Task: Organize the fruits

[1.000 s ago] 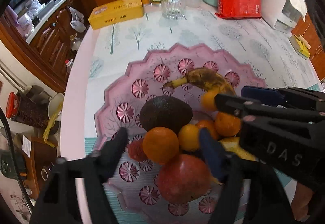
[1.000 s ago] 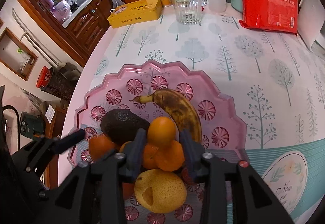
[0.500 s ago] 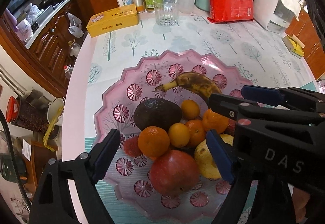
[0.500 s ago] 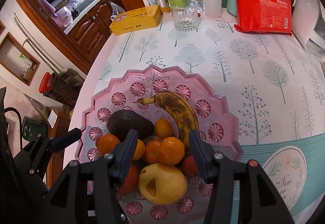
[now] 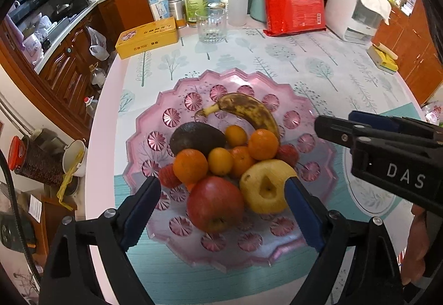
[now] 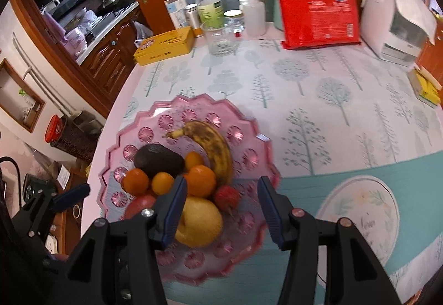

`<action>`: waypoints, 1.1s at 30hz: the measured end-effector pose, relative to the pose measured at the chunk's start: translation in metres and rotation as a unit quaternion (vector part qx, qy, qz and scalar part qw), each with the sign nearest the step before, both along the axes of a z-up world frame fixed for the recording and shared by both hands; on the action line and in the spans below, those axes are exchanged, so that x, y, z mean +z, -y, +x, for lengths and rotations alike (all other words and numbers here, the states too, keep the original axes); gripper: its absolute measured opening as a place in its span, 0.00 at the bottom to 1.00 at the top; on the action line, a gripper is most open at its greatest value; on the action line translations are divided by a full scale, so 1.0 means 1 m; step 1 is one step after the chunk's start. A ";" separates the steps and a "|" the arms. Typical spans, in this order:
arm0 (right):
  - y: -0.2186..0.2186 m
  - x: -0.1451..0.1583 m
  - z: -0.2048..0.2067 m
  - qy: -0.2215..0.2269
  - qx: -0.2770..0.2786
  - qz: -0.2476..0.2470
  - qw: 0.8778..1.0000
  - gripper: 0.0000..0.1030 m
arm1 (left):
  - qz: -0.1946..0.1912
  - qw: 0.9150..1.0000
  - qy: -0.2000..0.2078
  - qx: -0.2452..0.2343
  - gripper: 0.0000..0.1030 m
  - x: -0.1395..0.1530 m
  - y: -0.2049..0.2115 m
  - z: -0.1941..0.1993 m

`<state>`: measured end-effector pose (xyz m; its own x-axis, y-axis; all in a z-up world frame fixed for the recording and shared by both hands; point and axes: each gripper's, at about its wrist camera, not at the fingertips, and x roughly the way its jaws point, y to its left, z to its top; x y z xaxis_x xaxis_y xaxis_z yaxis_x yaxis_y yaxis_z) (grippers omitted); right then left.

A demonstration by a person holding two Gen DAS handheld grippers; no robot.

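Fruits piled in a scalloped pink glass dish (image 5: 279,258) sit on the tree-printed tablecloth (image 5: 304,61), below both grippers.

Left gripper (image 5: 221,211) hangs wide, its blue pads either side of the red apple (image 5: 214,202) and yellow pear (image 5: 265,186), touching neither; its jaws have just been opening with nothing between them. Right gripper (image 6: 221,211) stands partly spread and empty, above the pear and a small red fruit (image 6: 226,197). Compared with a second ago, both sit higher and farther back, so more of the dish shows. The right gripper's body, seen from the left wrist, reads "DAS".
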<state>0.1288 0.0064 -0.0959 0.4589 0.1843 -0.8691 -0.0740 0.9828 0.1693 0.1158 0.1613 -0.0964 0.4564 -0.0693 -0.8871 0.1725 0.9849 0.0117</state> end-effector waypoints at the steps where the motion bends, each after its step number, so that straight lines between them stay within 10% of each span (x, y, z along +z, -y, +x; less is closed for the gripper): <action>1: 0.004 0.000 -0.006 0.001 -0.004 -0.003 1.000 0.52 | -0.001 1.000 0.001 0.000 0.87 0.001 0.001 -0.003; 33: 0.122 0.067 -0.163 0.071 -0.016 -0.057 0.996 0.67 | -0.013 0.997 0.063 0.042 0.92 0.081 0.097 -0.124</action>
<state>-0.0339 -0.1151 -0.0294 0.5832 0.0712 -0.8092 -0.0579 0.9973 0.0460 -0.0085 0.0646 -0.0157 0.5691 -0.0489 -0.8208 0.0891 0.9960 0.0024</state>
